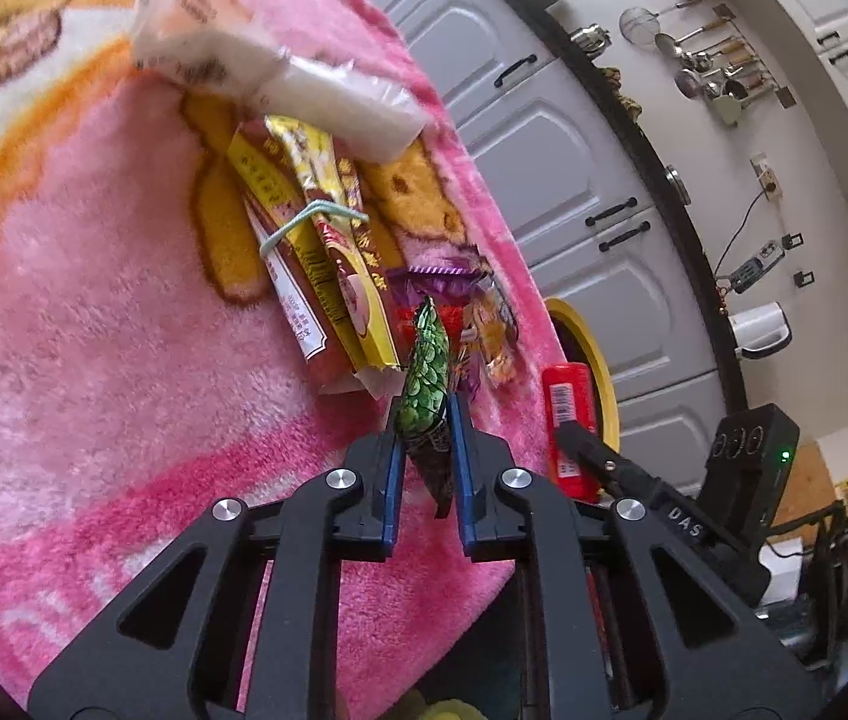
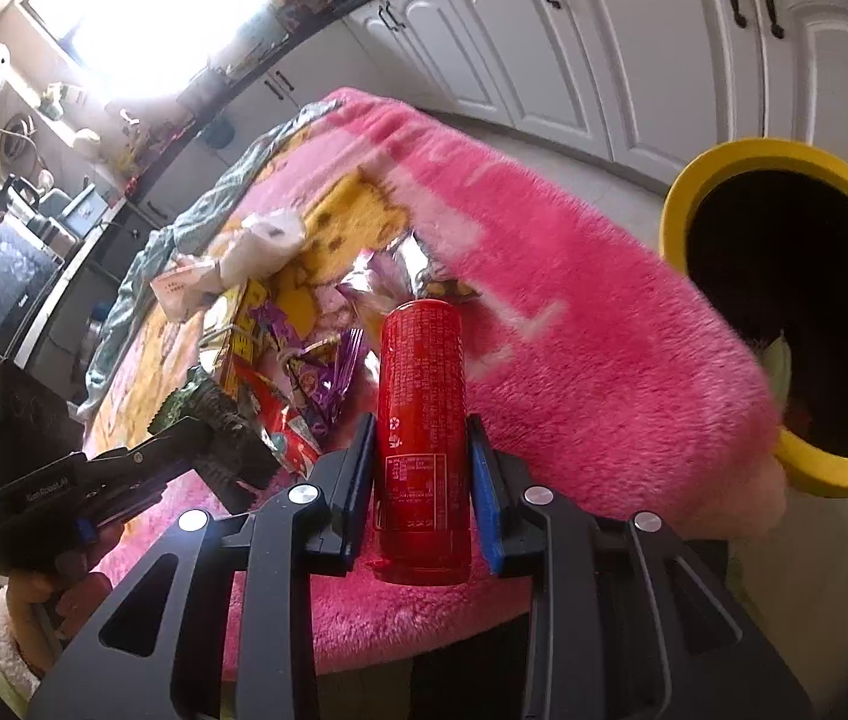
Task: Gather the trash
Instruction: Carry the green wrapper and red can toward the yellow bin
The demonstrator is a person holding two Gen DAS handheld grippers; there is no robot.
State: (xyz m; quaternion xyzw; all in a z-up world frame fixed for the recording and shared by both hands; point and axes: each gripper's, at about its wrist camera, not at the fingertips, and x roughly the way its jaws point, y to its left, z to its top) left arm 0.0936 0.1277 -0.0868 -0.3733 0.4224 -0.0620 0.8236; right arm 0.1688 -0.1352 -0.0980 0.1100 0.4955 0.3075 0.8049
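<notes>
Beside pink blanket point(image 2: 574, 312), yellow bin point(image 2: 724, 162) holds scraps; left fingers point(image 1: 390, 468) pinch green wrapper point(image 1: 424, 378), right fingers point(image 2: 487, 480) red can point(image 2: 422, 420).

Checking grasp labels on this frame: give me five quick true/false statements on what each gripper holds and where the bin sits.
1. The left gripper is shut on a green wrapper. True.
2. The right gripper holds a blue bottle. False: it is shut on a red can.
3. The yellow bin stands on top of the pink blanket. False: it stands beside the blanket's edge, off the table.
4. More wrappers lie on the blanket. True.
5. The bin is shut with a lid. False: its mouth is open and dark inside.
</notes>
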